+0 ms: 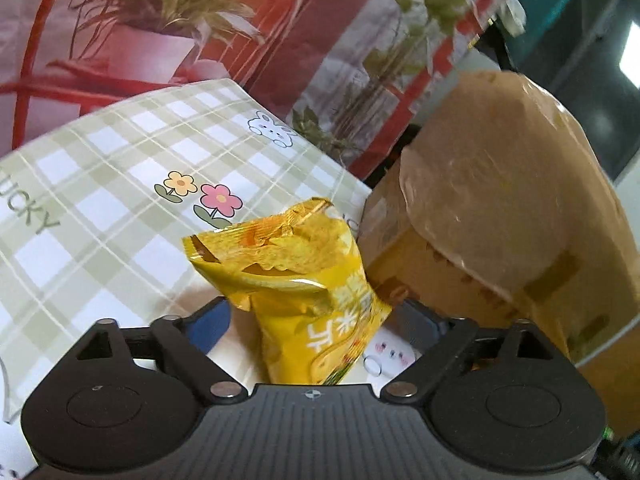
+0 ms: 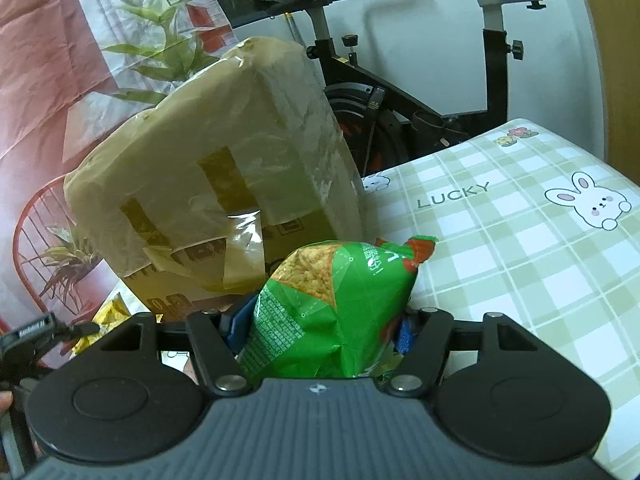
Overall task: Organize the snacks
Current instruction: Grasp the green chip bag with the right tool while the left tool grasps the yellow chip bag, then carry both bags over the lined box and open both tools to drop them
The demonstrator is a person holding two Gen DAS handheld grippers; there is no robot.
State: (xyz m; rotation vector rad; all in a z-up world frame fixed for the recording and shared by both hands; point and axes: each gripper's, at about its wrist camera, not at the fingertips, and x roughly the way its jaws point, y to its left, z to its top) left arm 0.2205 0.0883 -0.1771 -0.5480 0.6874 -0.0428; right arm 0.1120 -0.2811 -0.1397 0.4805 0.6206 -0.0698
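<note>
While left jaws pinch yellow snack packet (image 1: pixel 296 280), green packet (image 2: pixel 332 308) seemingly clamped right.

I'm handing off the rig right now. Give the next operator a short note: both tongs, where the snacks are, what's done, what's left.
Left tongs: shut on the yellow snack packet, held above the checked tablecloth.
Right tongs: shut on the green snack packet, also lifted.
The taped cardboard box stands on the table just ahead of both, closed as far as the views show.
Done: both packets picked up.
Left: place both; no destination is visible.
</note>
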